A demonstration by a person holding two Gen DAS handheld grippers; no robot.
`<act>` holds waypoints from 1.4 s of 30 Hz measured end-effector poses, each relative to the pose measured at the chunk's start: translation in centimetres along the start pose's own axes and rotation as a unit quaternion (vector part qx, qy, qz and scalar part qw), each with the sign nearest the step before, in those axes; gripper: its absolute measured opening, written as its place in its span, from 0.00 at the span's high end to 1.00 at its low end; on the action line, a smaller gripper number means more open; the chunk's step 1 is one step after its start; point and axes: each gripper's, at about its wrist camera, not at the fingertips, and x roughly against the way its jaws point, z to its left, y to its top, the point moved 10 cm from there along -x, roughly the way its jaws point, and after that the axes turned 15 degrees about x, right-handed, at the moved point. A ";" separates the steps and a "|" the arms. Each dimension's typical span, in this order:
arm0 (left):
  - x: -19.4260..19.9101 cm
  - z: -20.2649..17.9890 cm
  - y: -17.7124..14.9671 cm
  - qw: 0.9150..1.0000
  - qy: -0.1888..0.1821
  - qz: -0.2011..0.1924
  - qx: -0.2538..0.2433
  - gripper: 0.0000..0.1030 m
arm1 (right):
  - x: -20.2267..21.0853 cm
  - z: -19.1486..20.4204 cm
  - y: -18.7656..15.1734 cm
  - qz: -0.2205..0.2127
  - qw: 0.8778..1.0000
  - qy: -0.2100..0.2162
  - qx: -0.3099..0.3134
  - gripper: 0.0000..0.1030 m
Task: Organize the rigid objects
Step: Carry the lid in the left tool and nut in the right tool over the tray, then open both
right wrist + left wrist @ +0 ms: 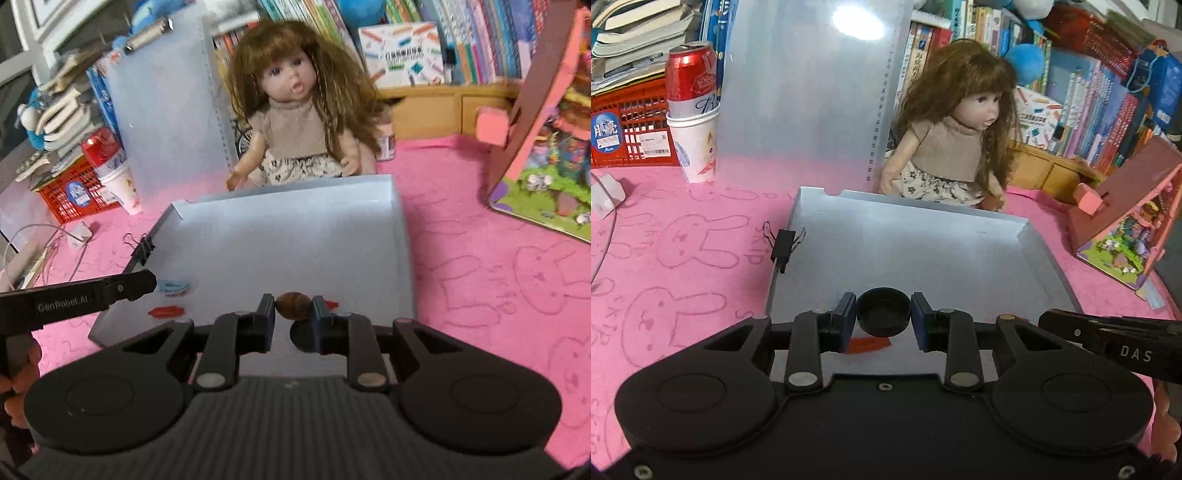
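Note:
A shallow grey tray [923, 254] lies on the pink cloth; it also shows in the right wrist view [280, 240]. My left gripper [884, 317] is shut on a black round cap [884, 312] and holds it over the tray's near part. My right gripper [293, 312] is shut on a small brown oval nut-like piece [293, 305] above the tray's near edge. A red flat piece [166, 311] and a light blue ring-like piece [173, 287] lie in the tray's near left corner. A red piece [868, 345] shows under my left gripper. A black binder clip [783, 245] is clipped on the tray's left wall.
A long-haired doll [955, 147] sits behind the tray. A pink toy house [1126, 229] stands at the right. A red can in a paper cup [692, 110] and a red basket [628, 129] stand at the back left, beside an upright translucent sheet [805, 92]. Books line the back.

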 end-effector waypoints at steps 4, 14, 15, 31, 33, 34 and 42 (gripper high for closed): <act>-1.6 0.1 1.0 1.000 0.021 -0.008 0.000 0.71 | -1.5 -0.3 0.6 0.012 1.000 -0.005 -0.002 0.76; -4.7 0.3 1.5 0.999 0.054 -0.009 -0.004 0.71 | -4.3 -1.0 1.0 0.030 0.999 -0.021 0.004 0.76; -5.0 0.3 1.4 0.998 0.056 -0.009 -0.004 0.71 | -4.4 -1.0 1.0 0.031 0.999 -0.022 0.003 0.76; -6.3 0.9 0.7 0.998 0.067 0.002 -0.007 0.71 | -5.9 -1.4 0.2 0.042 0.999 -0.029 0.001 0.75; -6.5 1.0 0.6 0.998 0.069 0.004 -0.006 0.71 | -5.9 -1.5 0.2 0.040 0.999 -0.029 0.001 0.75; -6.5 1.0 0.5 0.998 0.069 0.004 -0.006 0.71 | -5.9 -1.5 0.2 0.040 0.999 -0.029 0.001 0.75; -6.4 1.3 0.5 0.997 0.074 0.002 -0.001 0.70 | -5.5 -1.5 0.4 0.029 0.999 -0.029 -0.002 0.53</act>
